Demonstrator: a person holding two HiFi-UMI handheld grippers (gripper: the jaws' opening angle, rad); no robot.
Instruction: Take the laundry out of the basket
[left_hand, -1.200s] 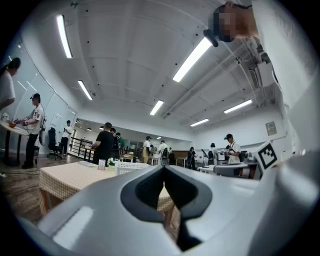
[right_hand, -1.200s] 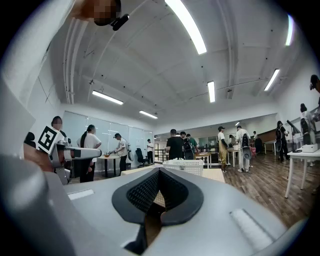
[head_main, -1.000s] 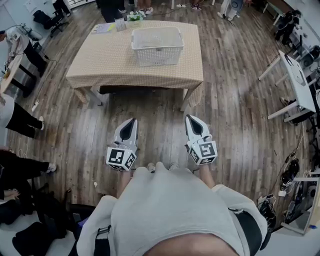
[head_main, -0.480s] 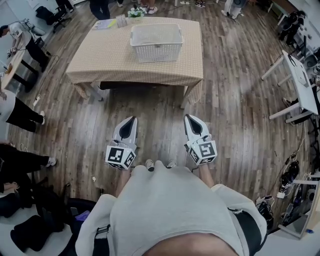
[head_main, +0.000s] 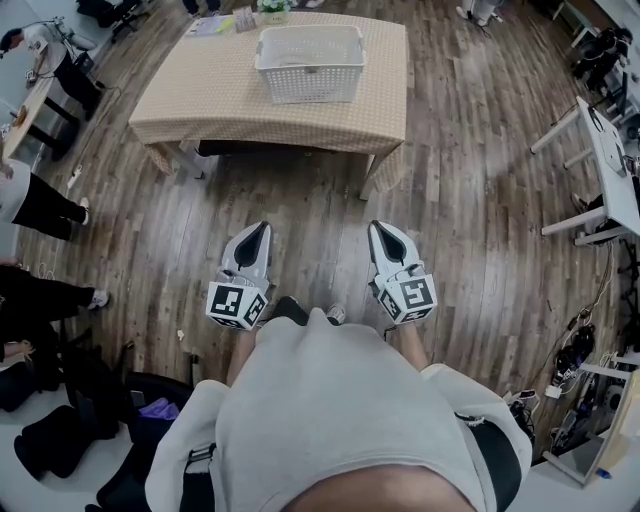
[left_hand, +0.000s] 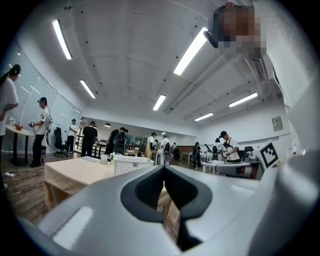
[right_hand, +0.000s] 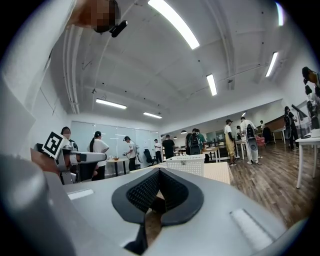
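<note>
A white lattice laundry basket (head_main: 308, 62) stands on a table with a beige checked cloth (head_main: 200, 100), far ahead of me; what lies inside it I cannot make out. Both grippers hang over the wooden floor, well short of the table and apart from the basket. My left gripper (head_main: 263, 229) is shut and holds nothing. My right gripper (head_main: 379, 229) is likewise shut and empty. In the left gripper view the basket (left_hand: 131, 164) shows beyond the closed left gripper (left_hand: 163, 170). In the right gripper view the basket (right_hand: 186, 164) shows beyond the closed right gripper (right_hand: 159, 171).
Papers and a small plant (head_main: 272, 6) sit at the table's far end. People (head_main: 40, 205) stand at the left, with dark bags (head_main: 60, 440) by my feet. White desks (head_main: 610, 150) and cables line the right side. Wooden floor (head_main: 320, 200) lies between me and the table.
The table and basket have slid up the head view, and my shoes have shifted on the floor. Both grippers stay shut, side by side in front of me.
</note>
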